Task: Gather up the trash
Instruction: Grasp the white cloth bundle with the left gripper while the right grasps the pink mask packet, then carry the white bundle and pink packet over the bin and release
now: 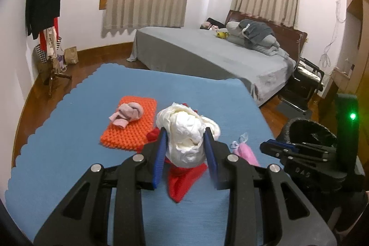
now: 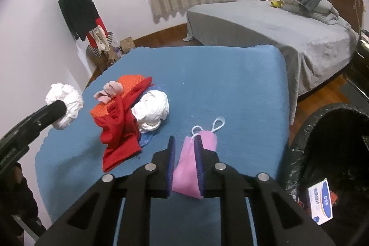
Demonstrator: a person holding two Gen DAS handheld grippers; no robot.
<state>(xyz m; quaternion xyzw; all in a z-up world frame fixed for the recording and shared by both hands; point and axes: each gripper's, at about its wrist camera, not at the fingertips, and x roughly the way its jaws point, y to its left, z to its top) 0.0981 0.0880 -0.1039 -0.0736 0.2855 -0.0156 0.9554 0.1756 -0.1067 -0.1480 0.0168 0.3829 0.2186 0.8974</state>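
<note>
Left gripper (image 1: pixel 185 149) clamped on crumpled white tissue wad (image 1: pixel 186 130), lifted clear of blue cloth-covered table (image 1: pixel 69 142). Right gripper (image 2: pixel 185 163) pinching pink face mask with white ear loops (image 2: pixel 191 165), also raised. Ahead-left of right tongs: second white tissue wad (image 2: pixel 151 111), red cloth (image 2: pixel 120 128), orange bumpy mat (image 2: pixel 129 82). Right of them: black-lined bin (image 2: pixel 322 153).

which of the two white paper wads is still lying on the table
The white wad beside the red cloth, resting on the blue table cover. The other wad is clamped in the left hand-held gripper, off the surface.
</note>
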